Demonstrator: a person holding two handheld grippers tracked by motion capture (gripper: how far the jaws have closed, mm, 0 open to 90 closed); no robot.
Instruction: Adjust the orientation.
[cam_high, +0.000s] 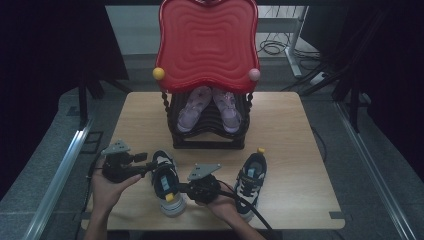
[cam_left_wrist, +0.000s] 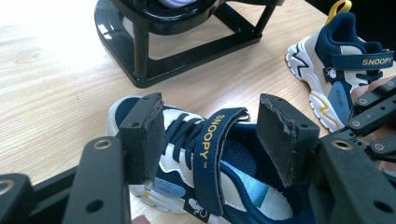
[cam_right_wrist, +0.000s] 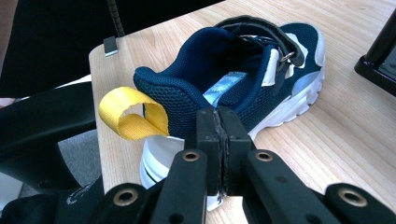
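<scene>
On the near edge of the wooden table, navy sneaker lying toe toward the black shoe rack, its mate well apart to the right, pink sandals already on the rack under the raised red lid. Left gripper with jaws spread wide either side of the raised Snoopy strap, pads not touching, probably lined up to pinch or lift it. Right gripper pressed fully together with nothing between, set against the heel side beside the yellow pull loop, seemingly bracing the shoe so it cannot slide
</scene>
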